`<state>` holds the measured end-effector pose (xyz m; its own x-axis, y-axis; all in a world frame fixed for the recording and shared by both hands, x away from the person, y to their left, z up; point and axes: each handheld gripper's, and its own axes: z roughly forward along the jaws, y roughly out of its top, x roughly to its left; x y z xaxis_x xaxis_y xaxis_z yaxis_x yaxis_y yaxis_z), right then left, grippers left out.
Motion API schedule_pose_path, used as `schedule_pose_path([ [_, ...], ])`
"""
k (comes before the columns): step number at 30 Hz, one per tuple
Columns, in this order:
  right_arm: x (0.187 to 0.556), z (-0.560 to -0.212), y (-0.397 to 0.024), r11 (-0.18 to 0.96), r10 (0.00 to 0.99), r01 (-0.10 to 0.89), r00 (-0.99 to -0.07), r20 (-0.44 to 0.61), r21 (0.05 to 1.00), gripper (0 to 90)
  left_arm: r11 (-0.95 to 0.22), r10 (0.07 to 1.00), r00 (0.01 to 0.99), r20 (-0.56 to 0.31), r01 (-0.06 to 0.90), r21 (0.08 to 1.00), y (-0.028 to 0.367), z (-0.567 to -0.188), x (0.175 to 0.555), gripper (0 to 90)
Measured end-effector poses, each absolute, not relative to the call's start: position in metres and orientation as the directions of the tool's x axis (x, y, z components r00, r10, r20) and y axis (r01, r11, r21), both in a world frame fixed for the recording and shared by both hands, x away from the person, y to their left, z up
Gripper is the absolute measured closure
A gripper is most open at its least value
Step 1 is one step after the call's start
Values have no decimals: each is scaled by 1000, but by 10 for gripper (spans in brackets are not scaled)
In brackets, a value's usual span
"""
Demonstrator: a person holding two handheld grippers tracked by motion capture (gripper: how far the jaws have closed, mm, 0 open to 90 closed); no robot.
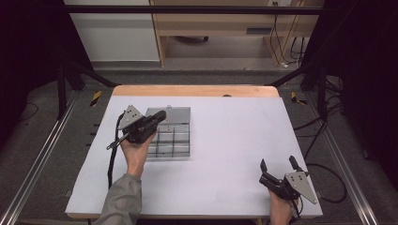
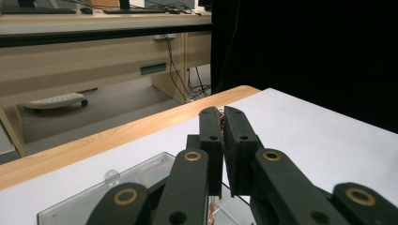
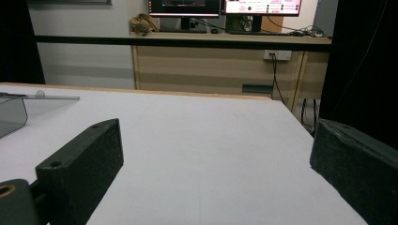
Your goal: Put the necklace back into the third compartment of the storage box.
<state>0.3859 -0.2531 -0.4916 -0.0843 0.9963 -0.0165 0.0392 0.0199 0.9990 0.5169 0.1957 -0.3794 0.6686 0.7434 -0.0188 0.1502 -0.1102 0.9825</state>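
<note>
Your left gripper [image 1: 157, 117] hangs over the clear compartment box [image 1: 180, 140], its tip above the box's upper left corner. The box lies on the white counter [image 1: 225, 140], left of its middle, with its lid swung open toward the wooden far edge [image 1: 195, 90].

In the left gripper view your left gripper's fingers [image 2: 211, 136] stand almost together, a thin slit between the pads. A tangle of thin copper-coloured wire [image 2: 221, 117] shows in that slit near the tips, and more of it dangles below the fingers toward the box. The pads are pinched on this wire.

Your right gripper [image 1: 278, 168] rests well to the right of the box, near the counter's front right corner, apart from everything. Its fingers [image 3: 89, 159] are spread wide, with bare white counter between them.

From the right gripper view the box's clear wall [image 3: 11, 115] sits at the far left, its lid lying flat just beyond it.

Your left hand [image 1: 136, 152] grips the gripper's handle beside the box's left wall; a grey-green sleeve [image 1: 123, 199] covers that forearm.
</note>
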Motion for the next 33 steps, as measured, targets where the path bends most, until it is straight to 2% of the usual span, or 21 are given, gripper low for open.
schedule_pose_path([
  [20,386,-492,-253,18,996,43,-85,-14,999,35,-149,733,679,-41,220,964,174,-404,534,859],
  [33,387,-491,-253,20,996,45,-85,-16,999,35,-190,732,677,-81,316,930,166,-423,542,858],
])
